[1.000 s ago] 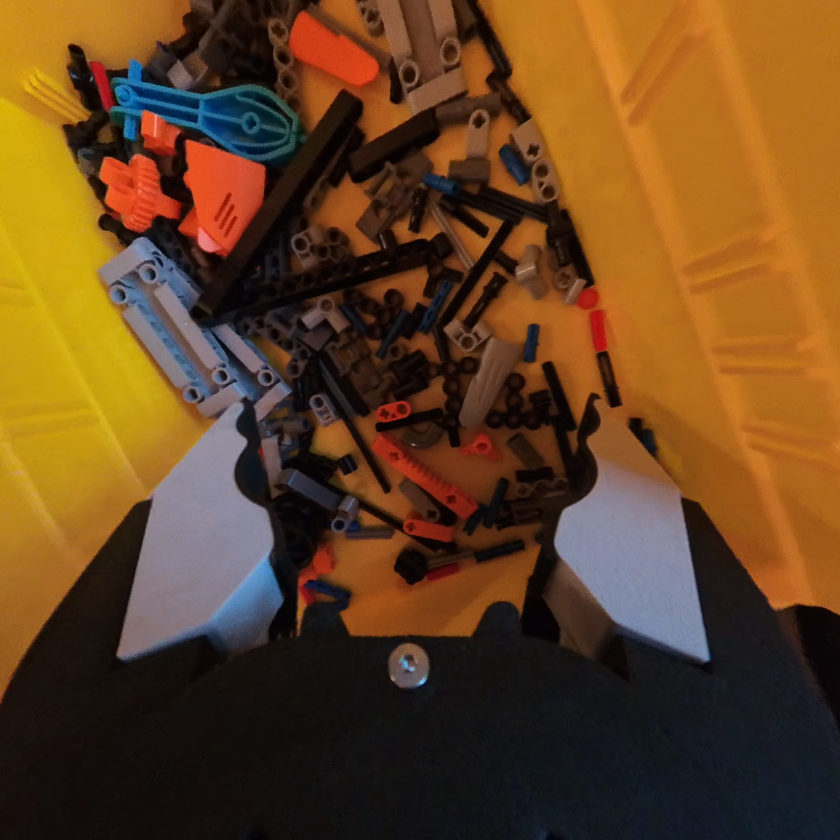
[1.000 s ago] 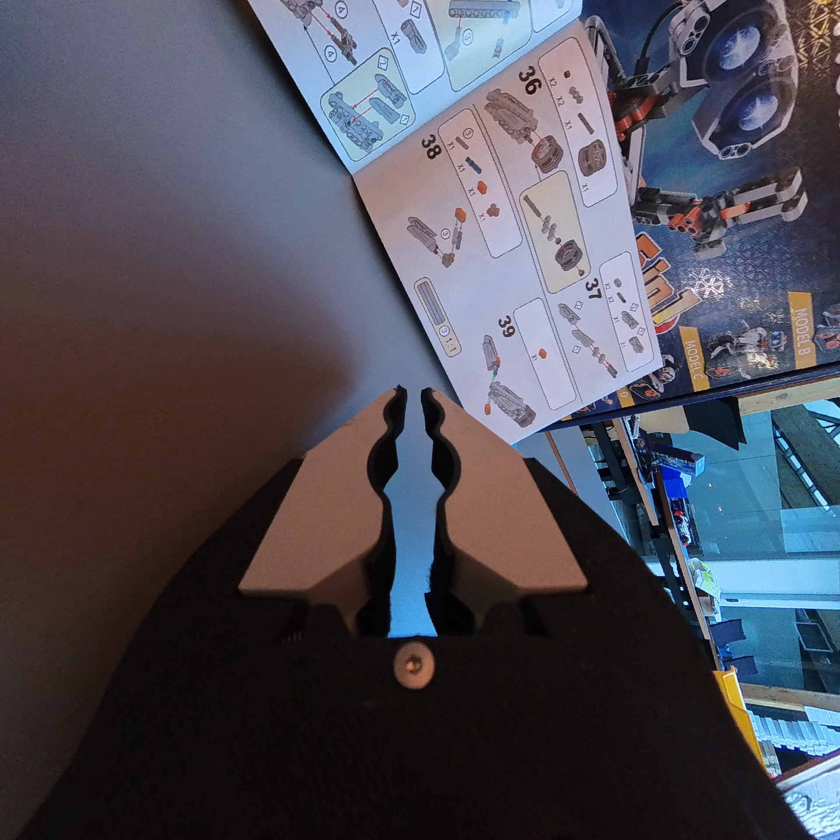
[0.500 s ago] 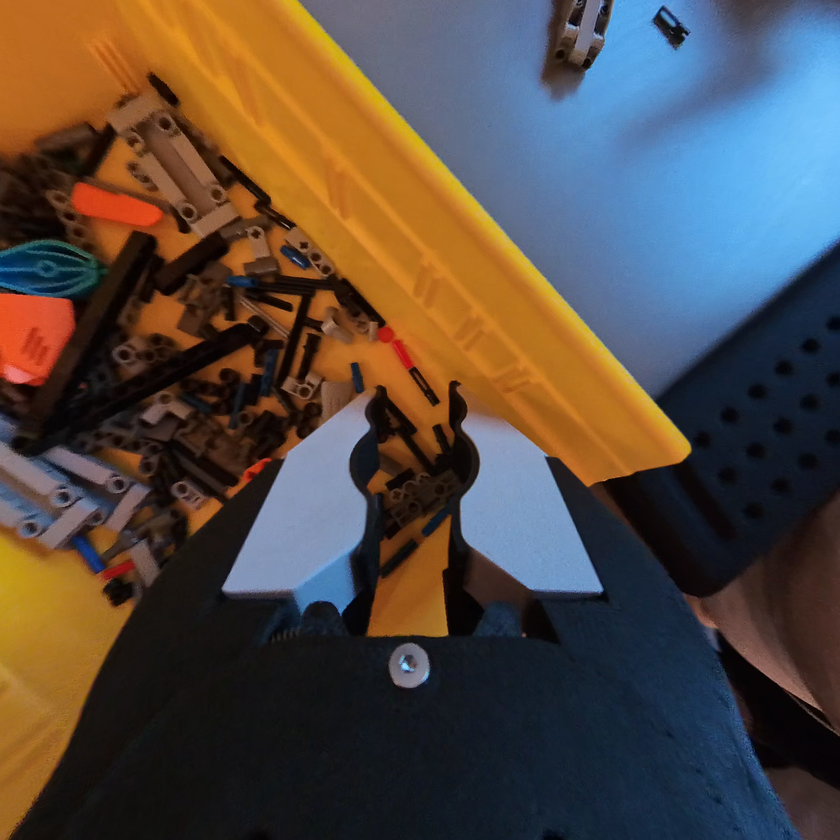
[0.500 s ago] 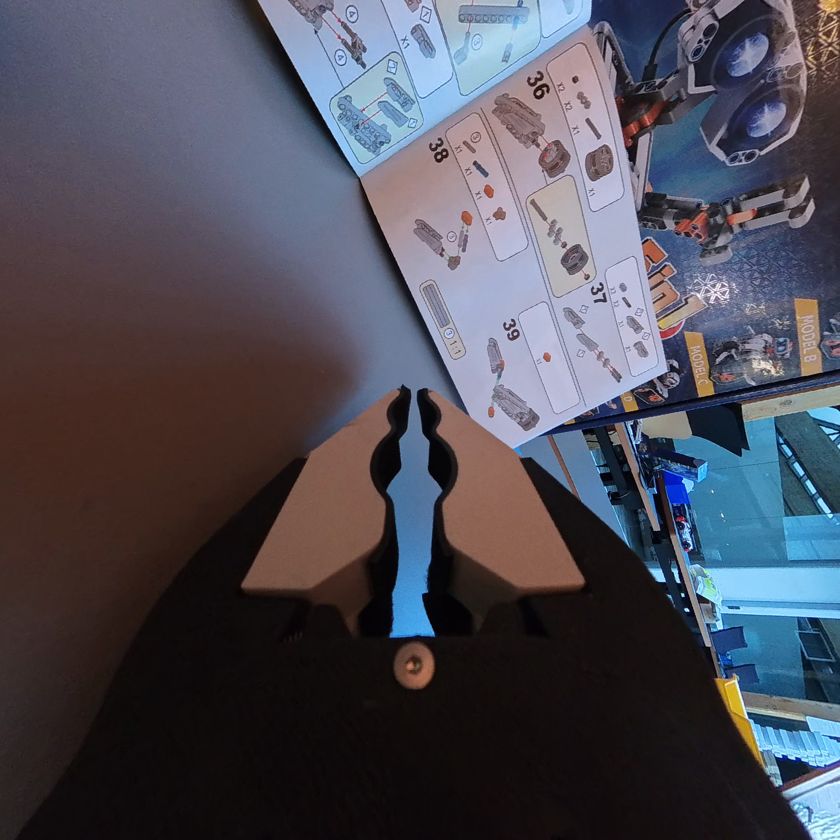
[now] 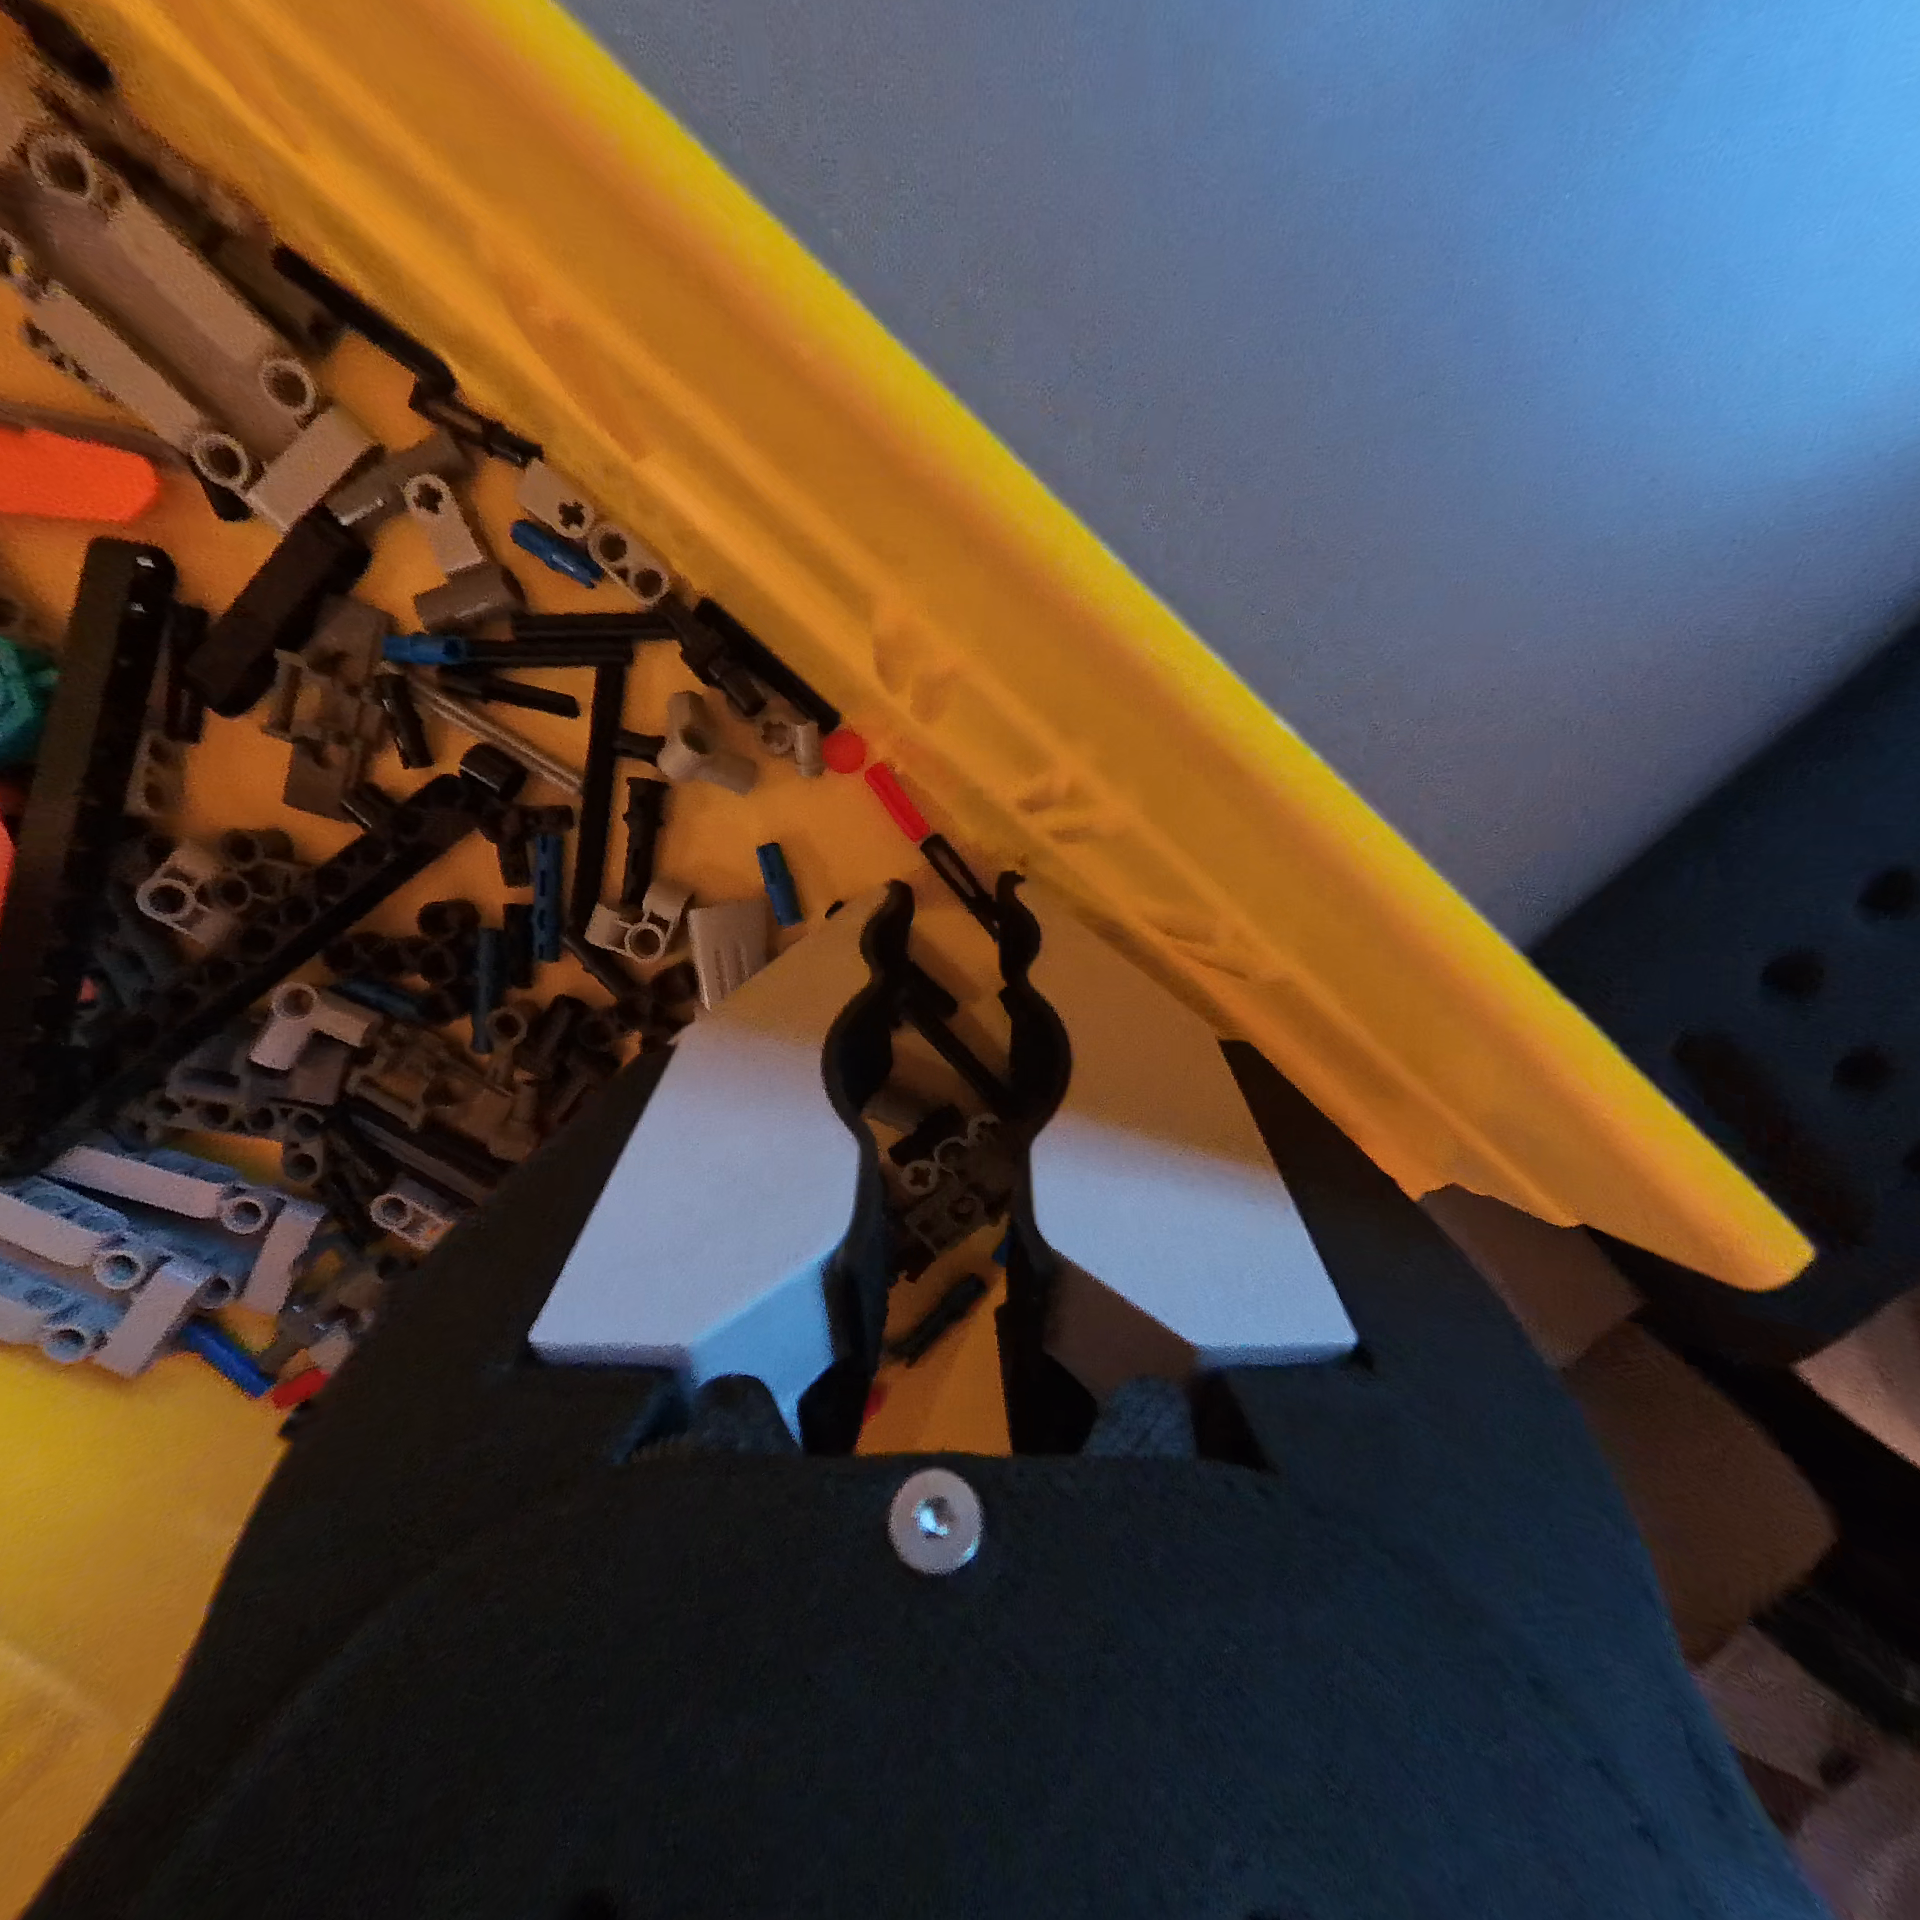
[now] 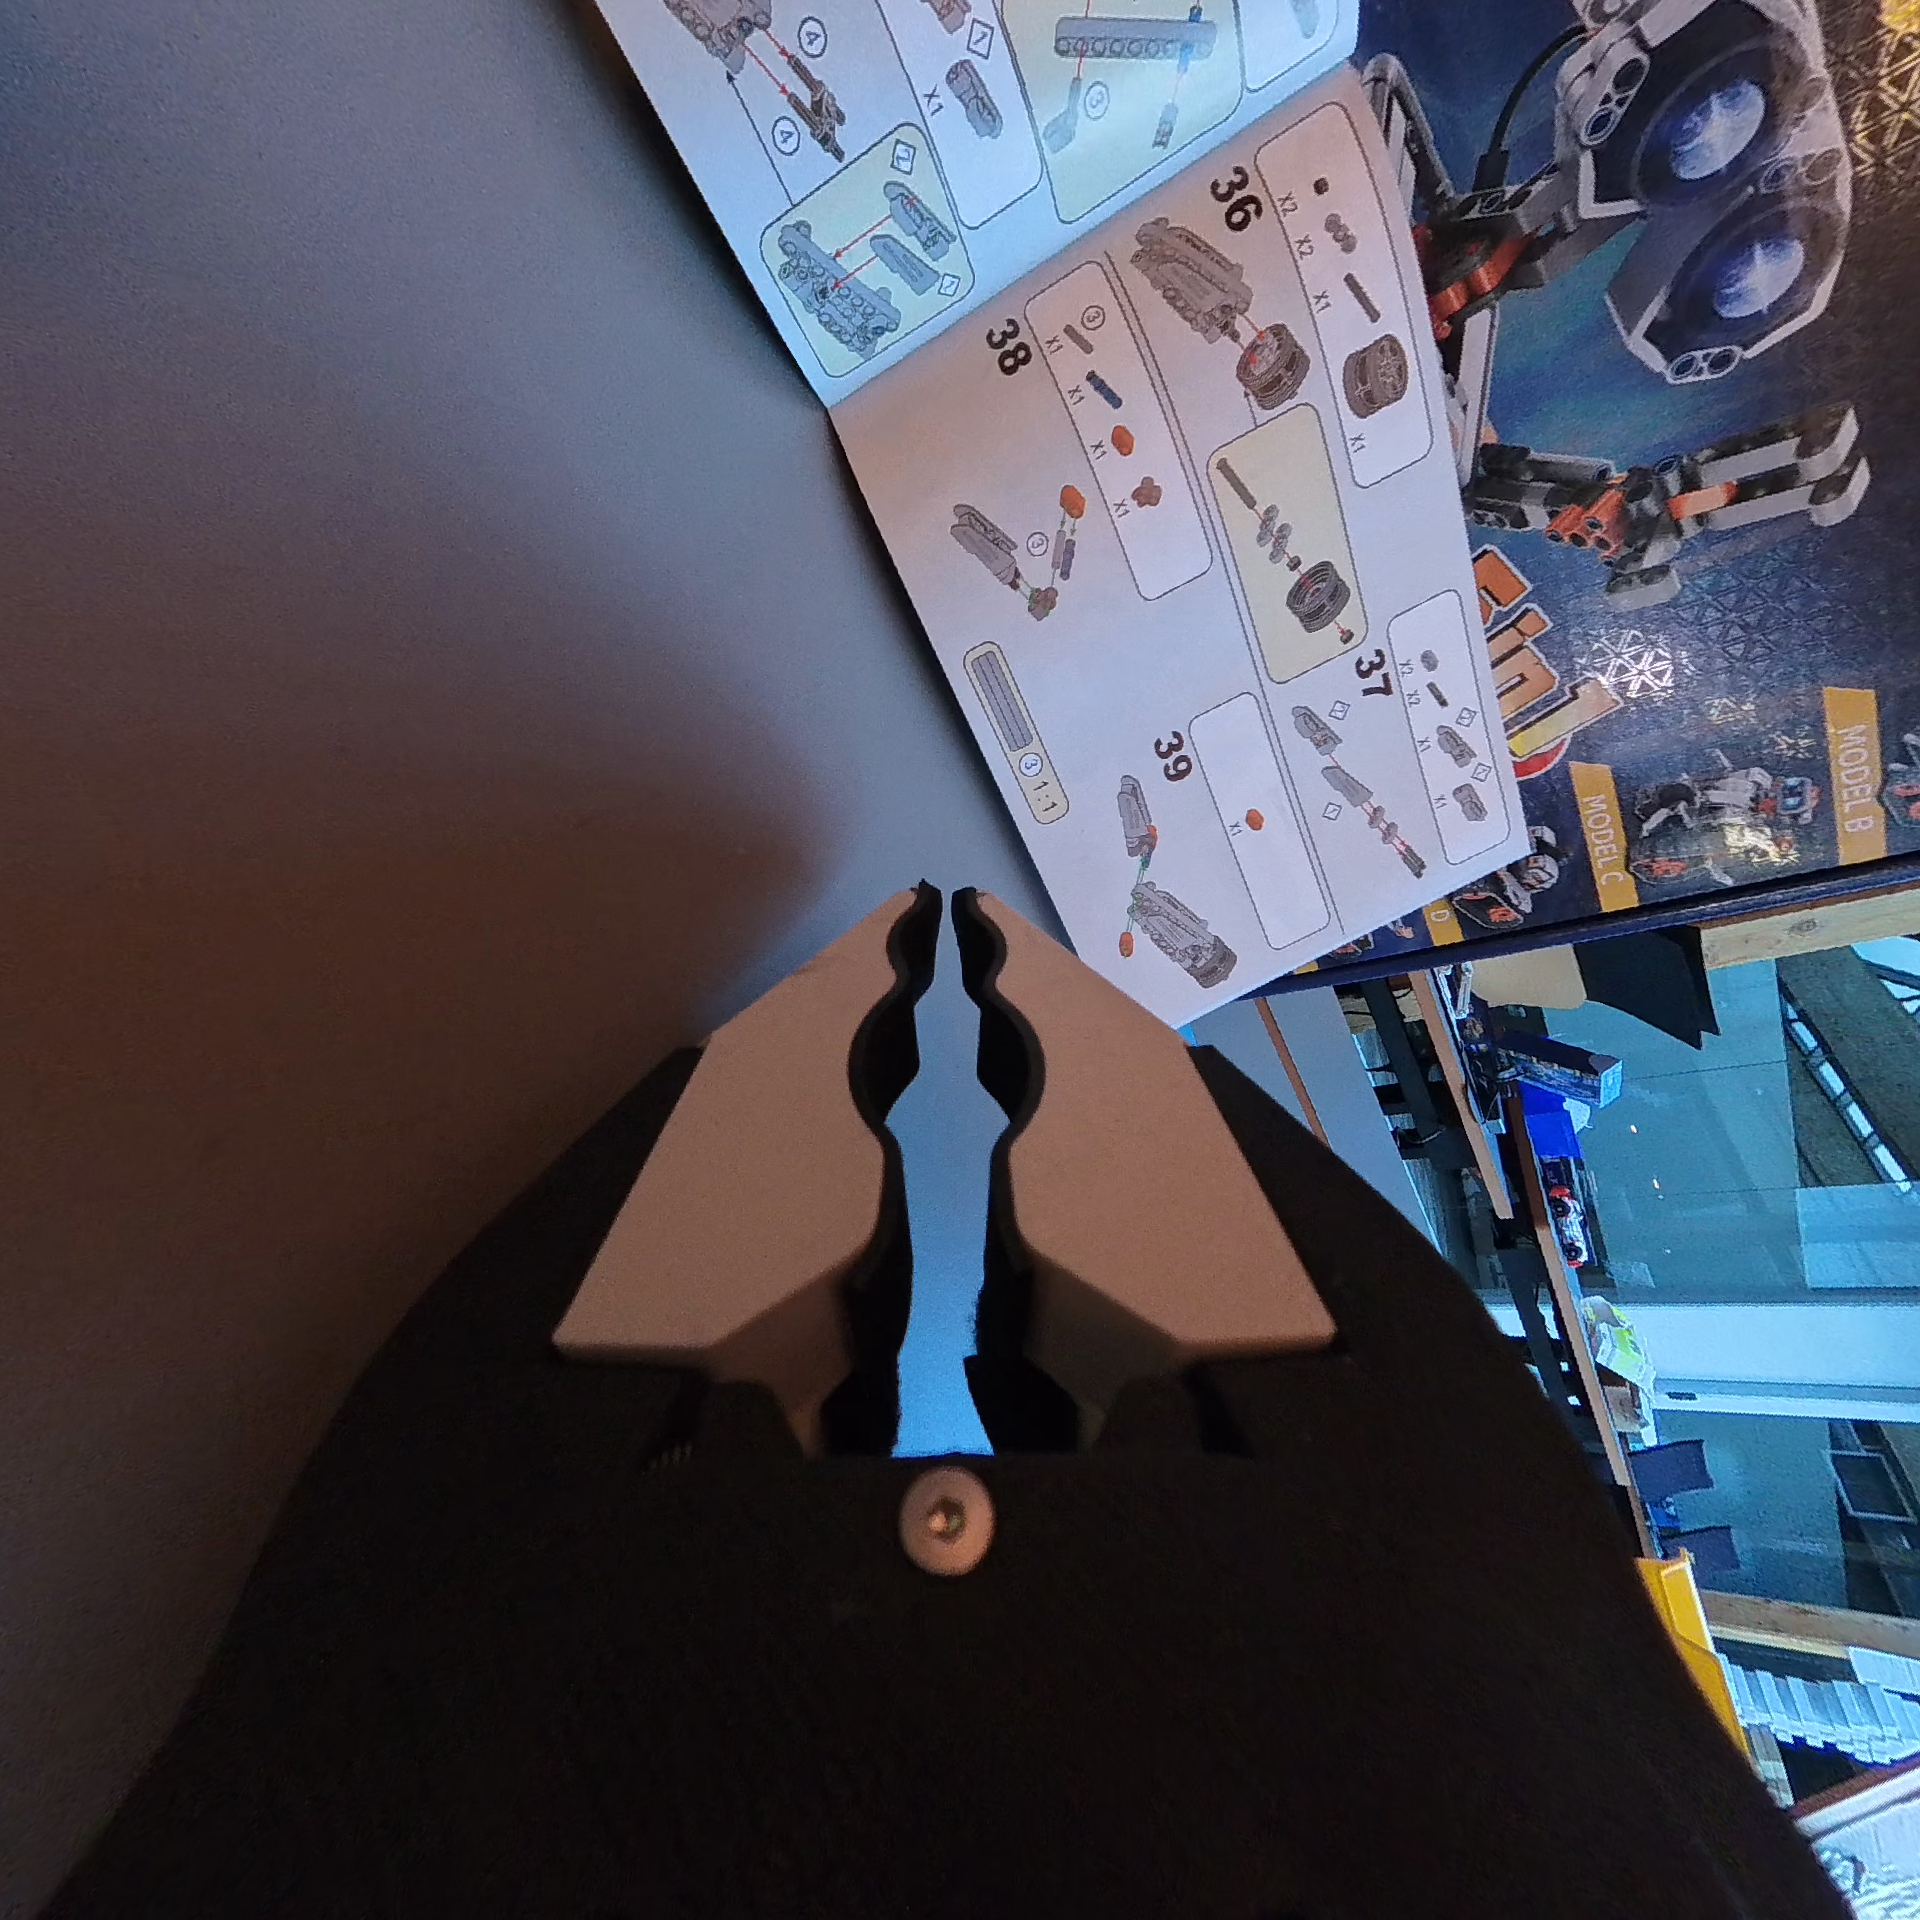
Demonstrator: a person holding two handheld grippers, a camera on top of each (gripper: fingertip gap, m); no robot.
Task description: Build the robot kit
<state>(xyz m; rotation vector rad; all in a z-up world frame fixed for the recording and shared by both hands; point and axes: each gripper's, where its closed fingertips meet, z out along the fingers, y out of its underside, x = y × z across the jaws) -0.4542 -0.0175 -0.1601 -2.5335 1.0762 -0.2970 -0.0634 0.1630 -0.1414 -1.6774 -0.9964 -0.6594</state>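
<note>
My left gripper [image 5: 953, 883] is inside a yellow bin [image 5: 831, 520], close to its right wall. Its jaws stand a narrow gap apart, and a dark grey building piece with round holes [image 5: 940, 1174] fills that gap. Loose black, grey, blue and red building pieces [image 5: 416, 831] cover the bin floor to the left. A red pin [image 5: 896, 800] lies just beyond the fingertips. My right gripper [image 6: 935, 890] is shut and empty above a grey table [image 6: 364, 468]. An open instruction booklet [image 6: 1143, 520] lies just ahead to its right.
A dark printed box [image 6: 1662, 416] lies under the booklet at the table's right edge. Shelves and a room floor [image 6: 1662, 1247] show beyond that edge. In the left wrist view, grey table [image 5: 1351, 312] and a black perforated object [image 5: 1818, 987] lie outside the bin. The left gripper's tips are roughly 45 cm from the right gripper's.
My left gripper went from wide open to nearly shut around the dark grey piece. It also swung right toward the bin wall, bringing the rim and table into view. The right gripper barely moved.
</note>
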